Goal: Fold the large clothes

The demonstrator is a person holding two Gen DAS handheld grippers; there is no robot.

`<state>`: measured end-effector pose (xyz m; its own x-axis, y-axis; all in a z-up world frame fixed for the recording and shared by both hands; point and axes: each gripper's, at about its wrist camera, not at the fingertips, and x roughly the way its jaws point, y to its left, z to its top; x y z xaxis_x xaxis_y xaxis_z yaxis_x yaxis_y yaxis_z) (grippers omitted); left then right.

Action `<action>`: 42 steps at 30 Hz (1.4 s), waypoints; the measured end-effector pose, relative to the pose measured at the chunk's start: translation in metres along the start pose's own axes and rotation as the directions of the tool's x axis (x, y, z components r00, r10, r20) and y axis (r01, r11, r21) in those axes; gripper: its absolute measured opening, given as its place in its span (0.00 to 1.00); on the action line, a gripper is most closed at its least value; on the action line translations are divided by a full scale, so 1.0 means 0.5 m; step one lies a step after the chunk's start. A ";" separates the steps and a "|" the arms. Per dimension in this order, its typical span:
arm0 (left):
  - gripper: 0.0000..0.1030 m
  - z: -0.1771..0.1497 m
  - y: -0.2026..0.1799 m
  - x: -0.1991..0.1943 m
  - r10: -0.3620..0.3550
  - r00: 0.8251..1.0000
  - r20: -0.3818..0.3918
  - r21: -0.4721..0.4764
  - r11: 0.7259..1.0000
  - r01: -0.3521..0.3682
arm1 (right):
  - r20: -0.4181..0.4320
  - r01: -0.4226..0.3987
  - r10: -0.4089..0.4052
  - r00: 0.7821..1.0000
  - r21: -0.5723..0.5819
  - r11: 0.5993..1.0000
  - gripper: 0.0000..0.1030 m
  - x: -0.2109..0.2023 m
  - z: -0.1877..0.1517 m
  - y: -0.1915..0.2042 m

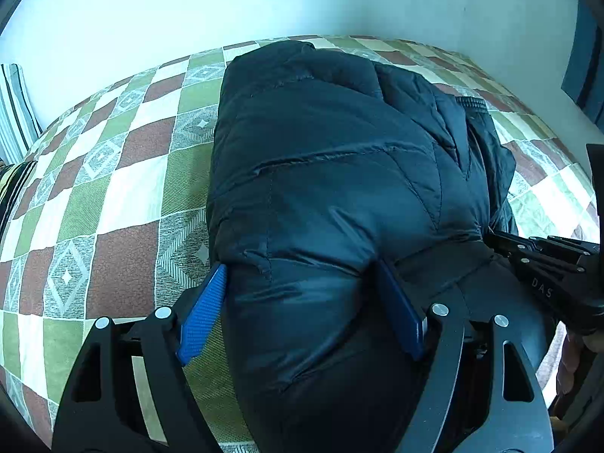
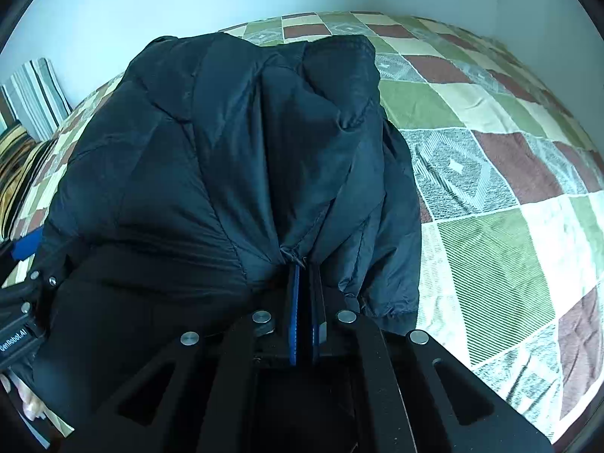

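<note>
A black puffy jacket [image 1: 321, 143] lies bunched on a bed with a checked quilt [image 1: 124, 188]. My left gripper [image 1: 302, 266] straddles a thick fold at the jacket's near end. Its blue pads [image 1: 202, 317] stand wide apart and press into the padding on both sides. In the right wrist view the same jacket [image 2: 226, 151] fills the middle. My right gripper [image 2: 305, 268] is shut on a gathered pinch of its fabric at the near edge. The right gripper's black body [image 1: 547, 264] shows at the right of the left wrist view, beside the jacket.
The quilt [image 2: 490, 188] spreads out to the right of the jacket and, in the left wrist view, to its left. A pale wall [image 1: 302, 0] runs behind the bed. Striped pillows [image 2: 36, 94] lean at the far left. A person's fingers [image 2: 32, 404] show at the lower left.
</note>
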<state>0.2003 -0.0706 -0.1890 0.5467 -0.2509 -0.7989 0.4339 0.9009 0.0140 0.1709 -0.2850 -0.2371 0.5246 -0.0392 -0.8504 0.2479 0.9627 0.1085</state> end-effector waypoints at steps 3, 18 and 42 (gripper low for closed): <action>0.77 0.000 0.001 -0.001 -0.002 1.000 0.000 -0.004 1.000 0.002 | 0.008 0.007 -0.007 1.000 -0.003 1.000 0.04 -0.003 0.002 0.003; 0.76 0.006 0.011 -0.013 -0.024 1.000 0.010 -0.038 0.999 0.024 | 0.056 -0.003 0.002 0.998 0.016 1.000 0.07 -0.050 0.010 -0.008; 0.70 -0.055 0.013 -0.007 0.000 1.000 -0.008 -0.051 0.999 0.000 | 0.035 -0.008 0.009 0.999 -0.029 1.000 0.05 -0.040 -0.082 -0.008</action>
<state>0.1814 -0.0540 -0.2026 0.5406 -0.2482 -0.8038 0.3970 0.9177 -0.0163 0.1260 -0.2773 -0.2414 0.5550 -0.0397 -0.8309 0.2200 0.9703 0.1006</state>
